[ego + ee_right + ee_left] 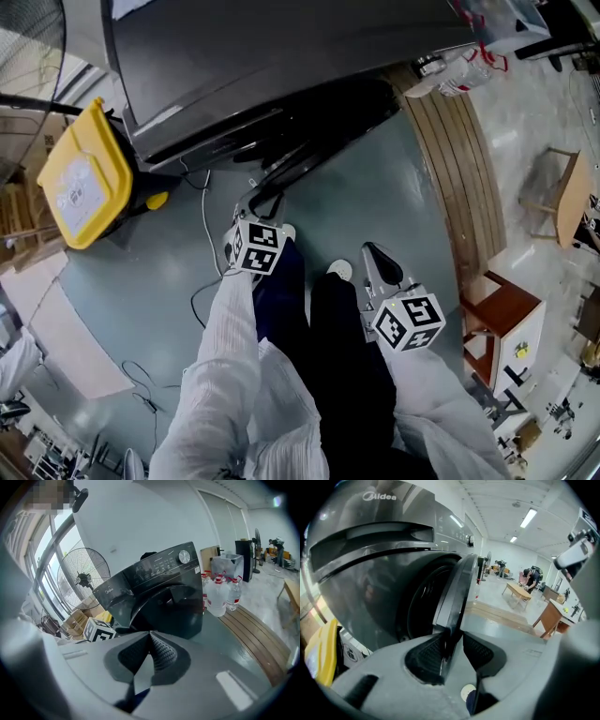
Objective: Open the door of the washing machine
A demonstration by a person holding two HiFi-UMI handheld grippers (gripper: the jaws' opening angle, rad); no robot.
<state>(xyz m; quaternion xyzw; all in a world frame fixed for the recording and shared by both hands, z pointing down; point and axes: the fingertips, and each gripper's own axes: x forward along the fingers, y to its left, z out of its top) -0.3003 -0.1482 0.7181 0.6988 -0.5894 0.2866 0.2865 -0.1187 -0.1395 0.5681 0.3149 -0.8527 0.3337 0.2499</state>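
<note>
— Left gripper view first: what have the left tongs [451, 641] got?
— They're clamped on the edge of the door [457, 590], one pad on each face of it. The door stands ajar from the dark washing machine [370, 569], and the round drum opening shows behind it.
— And the right tongs [149, 635]?
— Closed tip to tip with nothing held (the right gripper view shows no gap between the pads). They hang over the grey floor [375, 169], apart from the machine and pointing toward its front.
— Anything beside the machine?
— In the head view, a yellow bin [82, 178] on one side. On the other side are clear water bottles [220, 595] standing by wooden boards [459, 178].
</note>
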